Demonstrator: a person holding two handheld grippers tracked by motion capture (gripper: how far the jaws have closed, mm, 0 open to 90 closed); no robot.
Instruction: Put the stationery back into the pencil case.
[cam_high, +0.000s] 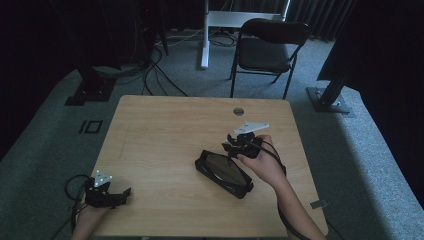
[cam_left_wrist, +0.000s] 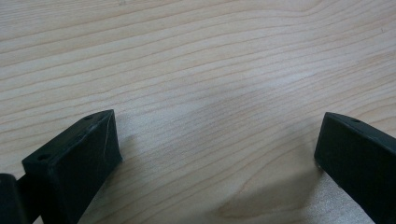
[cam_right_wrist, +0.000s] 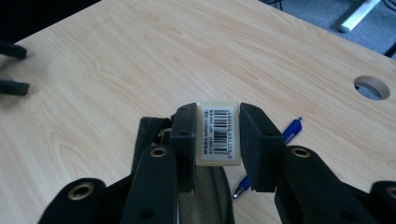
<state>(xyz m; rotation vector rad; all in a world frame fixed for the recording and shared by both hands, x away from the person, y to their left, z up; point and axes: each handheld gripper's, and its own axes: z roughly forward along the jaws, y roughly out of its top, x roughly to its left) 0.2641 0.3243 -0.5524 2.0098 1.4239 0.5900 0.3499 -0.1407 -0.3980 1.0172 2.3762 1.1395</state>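
My right gripper (cam_high: 231, 145) hovers over the right half of the wooden table (cam_high: 165, 130), just above a black pencil case (cam_high: 223, 172) that lies open. Its jaws are shut on a small white eraser (cam_right_wrist: 218, 133) with a barcode label, seen end-on between the pads of the right gripper (cam_right_wrist: 218, 142). Below the jaws are the case's black edge (cam_right_wrist: 152, 133) and a blue pen (cam_right_wrist: 292, 130) lying on the wood. My left gripper (cam_high: 126, 192) rests at the table's near left corner. In its own view the left gripper (cam_left_wrist: 217, 135) stands open over bare wood.
A round cable hole (cam_high: 238, 111) sits near the table's far edge. Beyond the table stand a black chair (cam_high: 267, 47) and a white desk leg (cam_high: 205, 35). Cables (cam_high: 150, 75) and black stand bases lie on the grey carpet.
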